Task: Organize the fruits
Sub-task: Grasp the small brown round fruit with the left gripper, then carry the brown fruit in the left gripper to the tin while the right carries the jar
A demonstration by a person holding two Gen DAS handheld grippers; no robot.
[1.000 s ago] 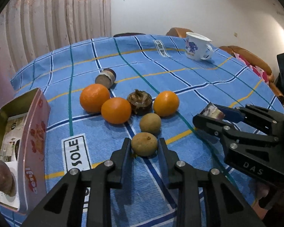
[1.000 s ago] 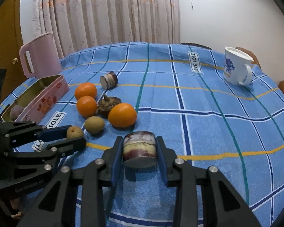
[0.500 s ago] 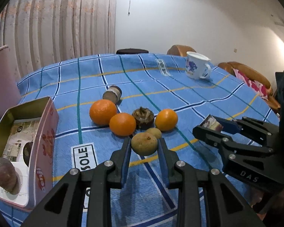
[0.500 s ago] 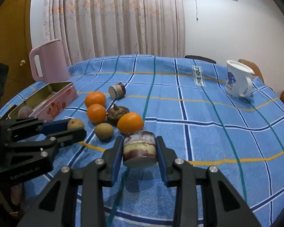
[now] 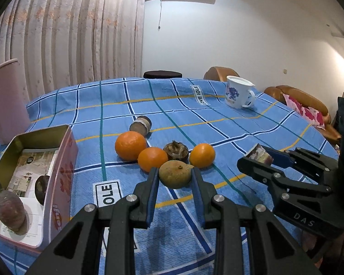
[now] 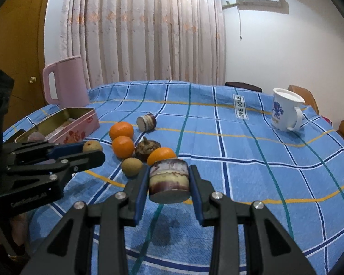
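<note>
My left gripper (image 5: 175,171) is shut on a small round brown fruit (image 5: 175,176), held just above the blue checked tablecloth. Behind it lie three oranges (image 5: 130,145) (image 5: 152,162) (image 5: 202,155) and a dark dried fruit (image 5: 175,150). My right gripper (image 6: 169,171) is shut on a short purple-and-cream cylinder piece (image 6: 168,181), lifted off the cloth. In the right wrist view a second brown fruit (image 6: 131,166) rests on the table, and the left gripper (image 6: 91,150) shows at the left with its fruit (image 6: 92,146). The right gripper (image 5: 256,158) appears at the right of the left wrist view.
An open pink tin (image 5: 67,151) at the left holds two dark fruits (image 5: 9,210) (image 5: 42,189). Another cylinder piece (image 5: 141,126) lies behind the oranges. A white mug (image 5: 238,94) stands far right and a pink jug (image 6: 65,82) far left. Chairs ring the table's far edge.
My left gripper has risen with the brown fruit, which sat on the cloth before. Both views have tilted upward. The right gripper keeps its hold on the cylinder piece.
</note>
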